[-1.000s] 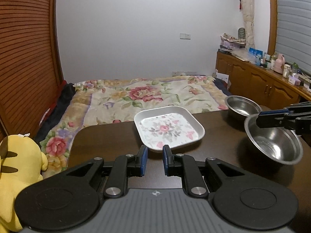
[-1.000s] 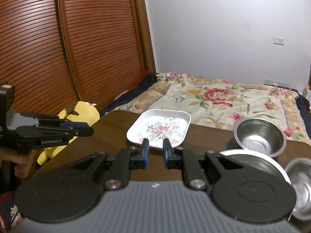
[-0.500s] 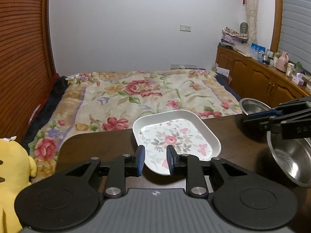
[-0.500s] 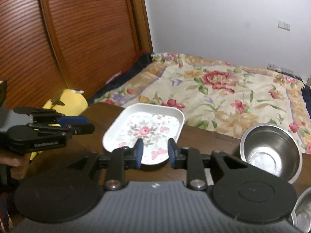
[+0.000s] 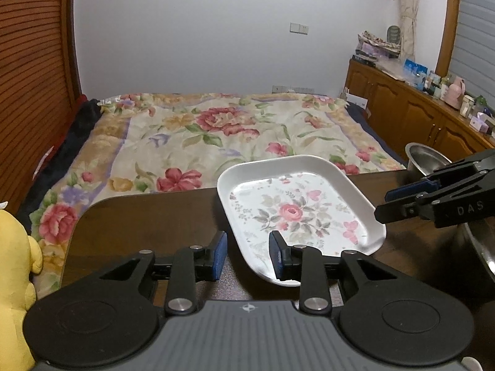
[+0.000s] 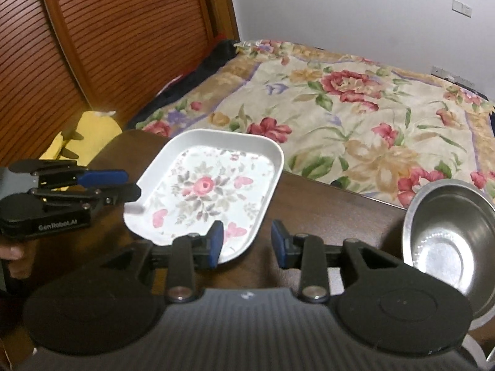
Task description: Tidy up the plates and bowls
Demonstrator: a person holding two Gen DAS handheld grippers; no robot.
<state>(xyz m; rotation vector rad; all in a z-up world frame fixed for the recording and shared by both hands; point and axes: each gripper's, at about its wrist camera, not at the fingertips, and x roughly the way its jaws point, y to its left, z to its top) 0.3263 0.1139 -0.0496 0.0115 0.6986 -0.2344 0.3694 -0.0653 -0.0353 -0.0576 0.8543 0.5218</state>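
"GenRobot.AI" on left claw (image 6: 102,185); "DAS" on right claw (image 5: 402,199)

A home bedroom. At twelve o'clock, a wide bed under a cream quilt printed with red flowers (image 5: 235,133). At nine o'clock, brown slatted wooden wardrobe doors (image 6: 117,40). At two o'clock, a long low wooden cabinet (image 5: 411,114) crowded with small bottles and boxes, beside a tied cream curtain (image 5: 406,6). At eight o'clock, a yellow plush toy (image 5: 14,284) beside the dark wooden bench (image 5: 148,216).
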